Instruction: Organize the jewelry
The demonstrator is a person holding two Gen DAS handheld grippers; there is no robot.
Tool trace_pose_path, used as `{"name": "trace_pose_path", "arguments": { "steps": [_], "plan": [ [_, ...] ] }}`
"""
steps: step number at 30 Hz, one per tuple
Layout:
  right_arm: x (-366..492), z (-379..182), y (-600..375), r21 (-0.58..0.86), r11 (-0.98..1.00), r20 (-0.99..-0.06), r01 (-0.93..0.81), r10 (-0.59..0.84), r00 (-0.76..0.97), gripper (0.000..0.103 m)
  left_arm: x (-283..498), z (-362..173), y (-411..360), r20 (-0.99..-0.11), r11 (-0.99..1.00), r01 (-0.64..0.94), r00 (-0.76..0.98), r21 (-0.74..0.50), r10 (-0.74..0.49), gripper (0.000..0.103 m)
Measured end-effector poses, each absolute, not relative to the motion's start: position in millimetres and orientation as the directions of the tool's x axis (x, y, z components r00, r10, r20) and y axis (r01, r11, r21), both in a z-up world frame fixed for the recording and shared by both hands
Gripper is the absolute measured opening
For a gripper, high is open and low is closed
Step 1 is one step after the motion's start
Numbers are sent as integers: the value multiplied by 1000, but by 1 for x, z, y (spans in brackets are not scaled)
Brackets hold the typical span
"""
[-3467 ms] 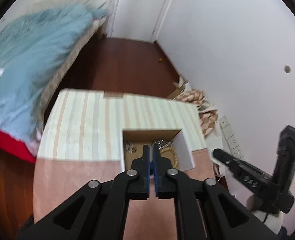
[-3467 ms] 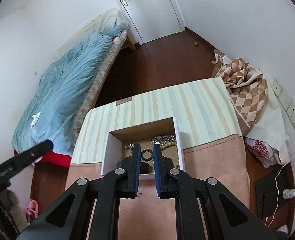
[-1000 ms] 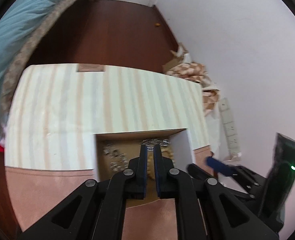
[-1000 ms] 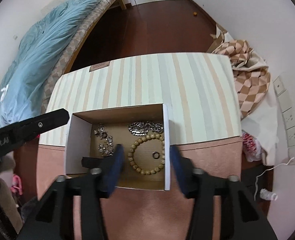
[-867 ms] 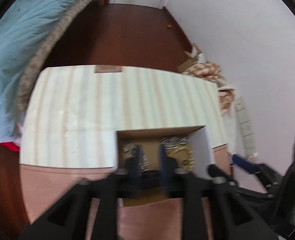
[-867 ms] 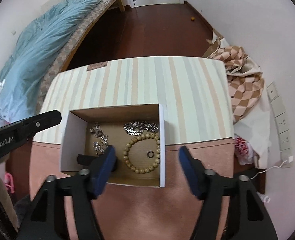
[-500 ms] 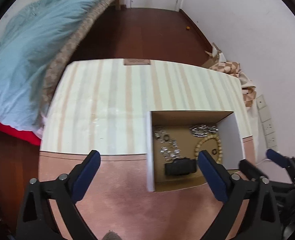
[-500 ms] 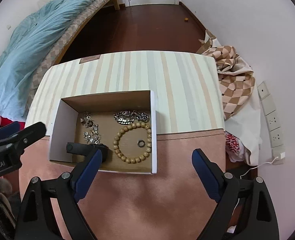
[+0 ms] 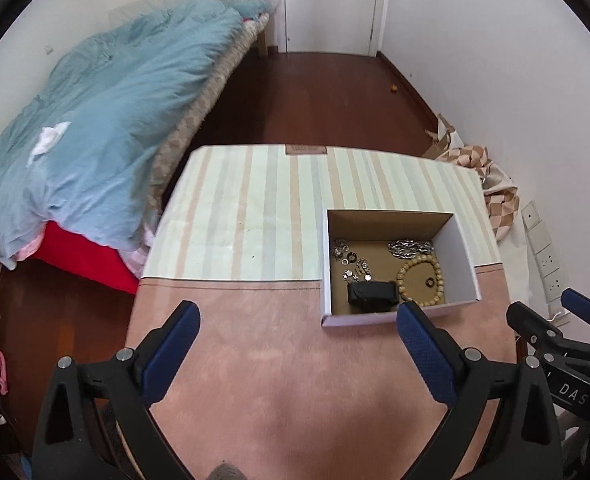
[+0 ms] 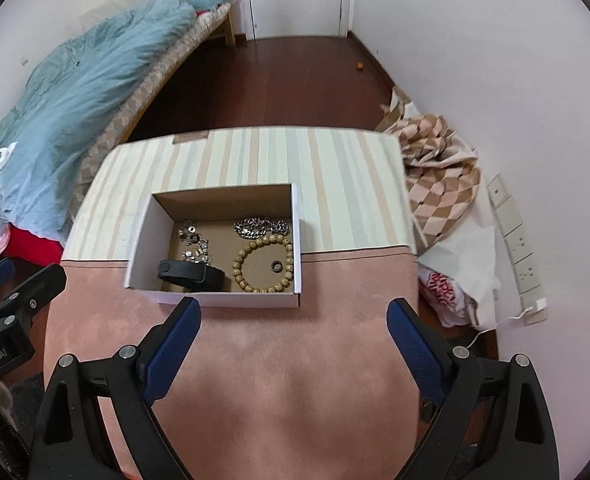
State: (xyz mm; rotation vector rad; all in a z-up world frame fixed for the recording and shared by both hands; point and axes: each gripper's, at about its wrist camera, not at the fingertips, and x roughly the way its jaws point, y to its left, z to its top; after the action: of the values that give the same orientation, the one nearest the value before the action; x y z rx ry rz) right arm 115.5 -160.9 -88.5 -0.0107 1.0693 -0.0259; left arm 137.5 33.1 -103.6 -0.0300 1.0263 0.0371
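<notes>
A soft pink-and-striped tabletop (image 10: 231,360) carried a white cardboard box (image 10: 215,300) holding a black band (image 10: 193,274), round wooden beads (image 10: 263,266), and a silver chain (image 10: 255,227). Left tool (image 9: 299,344) and right tool (image 10: 291,334) gaped wide, empty, having just opened.

Both wrist fisheyes angled steeply down over surface (image 9: 255,360), from left and right; shared: open box (image 10: 215,300), bed (image 9: 95,120).
</notes>
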Motion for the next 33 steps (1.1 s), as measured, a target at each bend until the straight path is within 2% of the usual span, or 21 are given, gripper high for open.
{"name": "trace_pose_path", "arguments": {
  "steps": [6,9,15,23,33],
  "plan": [
    [74,-40,-159,-55,998,-826,26,-61,560,96,95,-62,27,-817,999,-49,577,-11,19,100],
    [50,-13,-158,-59,998,-798,27,-63,600,102,74,-44,26,-801,998,-55,598,-6,28,100],
    [10,26,-157,-63,997,-752,36,-71,655,102,40,-13,24,-771,998,-63,635,11,48,100],
    [-26,57,-157,-88,995,-712,42,-92,696,103,13,15,20,-749,999,-50,661,5,37,100],
    [-24,68,-166,-86,995,-708,54,-99,699,103,22,12,13,-771,999,-54,636,3,37,100]
  ]
}}
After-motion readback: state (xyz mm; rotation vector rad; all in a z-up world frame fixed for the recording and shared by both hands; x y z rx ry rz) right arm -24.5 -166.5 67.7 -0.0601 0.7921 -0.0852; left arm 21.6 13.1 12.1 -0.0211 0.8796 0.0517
